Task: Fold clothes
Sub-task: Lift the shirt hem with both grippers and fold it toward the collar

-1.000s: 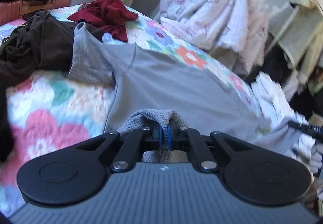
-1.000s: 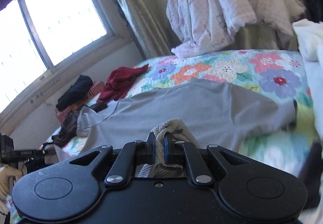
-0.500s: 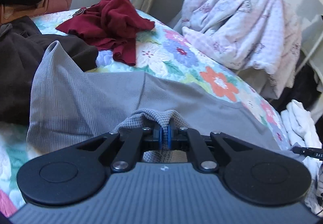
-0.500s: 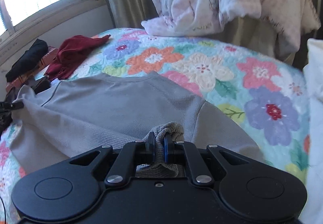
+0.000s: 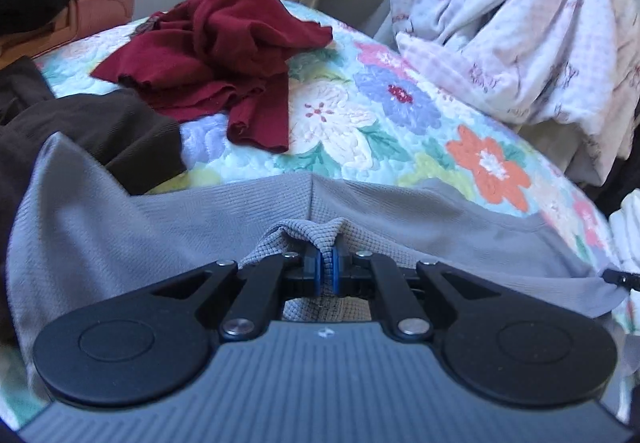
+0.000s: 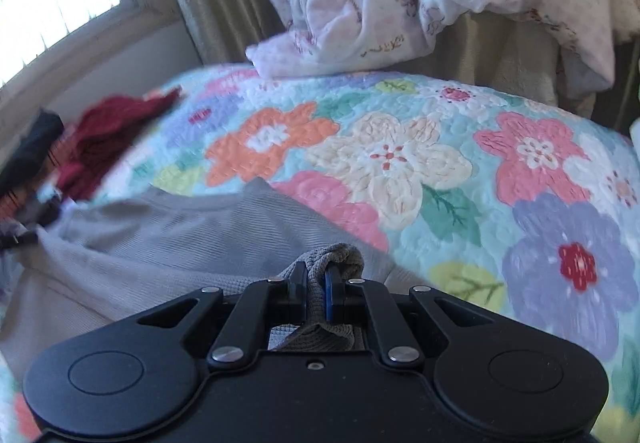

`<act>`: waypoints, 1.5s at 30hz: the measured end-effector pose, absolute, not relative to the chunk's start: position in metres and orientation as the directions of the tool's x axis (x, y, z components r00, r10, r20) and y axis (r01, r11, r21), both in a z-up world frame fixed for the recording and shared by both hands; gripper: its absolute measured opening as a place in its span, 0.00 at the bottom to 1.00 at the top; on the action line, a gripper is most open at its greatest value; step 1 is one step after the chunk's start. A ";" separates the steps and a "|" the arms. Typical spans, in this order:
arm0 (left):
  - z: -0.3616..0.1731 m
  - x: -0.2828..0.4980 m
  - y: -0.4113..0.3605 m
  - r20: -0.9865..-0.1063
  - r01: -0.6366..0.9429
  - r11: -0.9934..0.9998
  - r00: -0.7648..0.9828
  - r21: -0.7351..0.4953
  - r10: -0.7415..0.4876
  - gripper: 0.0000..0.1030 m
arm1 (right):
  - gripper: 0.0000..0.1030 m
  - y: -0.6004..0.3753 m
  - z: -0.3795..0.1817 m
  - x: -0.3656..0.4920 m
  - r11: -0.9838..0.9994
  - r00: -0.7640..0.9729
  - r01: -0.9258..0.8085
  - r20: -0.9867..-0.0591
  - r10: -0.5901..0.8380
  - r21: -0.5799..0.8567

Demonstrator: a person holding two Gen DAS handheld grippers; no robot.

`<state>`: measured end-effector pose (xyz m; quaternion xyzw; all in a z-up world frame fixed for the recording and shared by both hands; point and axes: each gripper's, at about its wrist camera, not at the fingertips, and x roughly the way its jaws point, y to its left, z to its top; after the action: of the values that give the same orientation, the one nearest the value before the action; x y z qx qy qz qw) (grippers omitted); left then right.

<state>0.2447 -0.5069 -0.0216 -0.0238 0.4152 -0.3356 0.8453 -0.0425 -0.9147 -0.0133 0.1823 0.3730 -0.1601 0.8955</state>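
Two grippers hold one garment. The left gripper [image 5: 325,267] has its jaws clamped on a bunched pinch of the grey waffle-knit shirt [image 5: 120,227], and the right gripper [image 6: 316,285] has its jaws clamped on another pinch of the same shirt [image 6: 160,243].

The shirt lies spread over the flower-patterned quilted bed [image 5: 360,115], stretching away from both sets of jaws toward the far side, where a crumpled dark red garment [image 5: 216,55] and a dark brown garment [image 5: 100,135] lie. In the left view the cloth runs off to the right as far as the tip of the other gripper at the frame's edge, so the held edge seems to span sideways between the two hands, with the shirt's body ahead of them. Each hand is nearest its own end of that edge.

Whether this edge is being carried over for a fold or drawn out to flatten the shirt cannot be settled from here.
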 end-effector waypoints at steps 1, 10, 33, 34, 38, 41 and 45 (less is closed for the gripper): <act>-0.022 0.247 -0.512 -0.692 0.557 0.773 0.428 -0.304 -0.581 0.04 | 0.09 -0.918 -0.016 -0.038 0.882 0.667 0.424 -0.730 -0.150 0.206; -0.041 0.281 -0.537 -0.794 0.487 0.836 0.390 -0.253 -0.467 0.07 | 0.09 -0.949 -0.042 0.003 0.890 0.622 0.423 -0.768 -0.150 0.169; 0.009 0.243 -0.501 -0.636 0.613 0.713 0.409 -0.340 -0.655 0.25 | 0.53 -0.934 -0.047 -0.074 0.588 0.784 0.536 -0.615 -0.083 0.605; 0.011 0.235 -0.501 -0.640 0.624 0.709 0.404 -0.329 -0.653 0.27 | 0.53 -0.934 -0.050 -0.073 0.577 0.793 0.522 -0.606 -0.058 0.628; -0.002 0.217 -0.499 -0.671 0.602 0.715 0.368 -0.356 -0.644 0.40 | 0.56 -0.926 -0.050 -0.070 0.591 0.820 0.474 -0.571 -0.027 0.653; -0.020 0.217 -0.504 -0.694 0.571 0.724 0.337 -0.387 -0.636 0.44 | 0.61 -0.922 -0.051 -0.062 0.592 0.790 0.503 -0.613 -0.019 0.630; -0.053 0.231 -0.519 -0.728 0.500 0.746 0.287 -0.440 -0.622 0.36 | 0.62 -0.925 -0.068 -0.054 0.549 0.782 0.522 -0.623 -0.003 0.652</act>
<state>0.2313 -0.5188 -0.0532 -0.0633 0.4831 -0.3508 0.7997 -0.0538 -0.9251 -0.0676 0.4477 0.2900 -0.1579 0.8310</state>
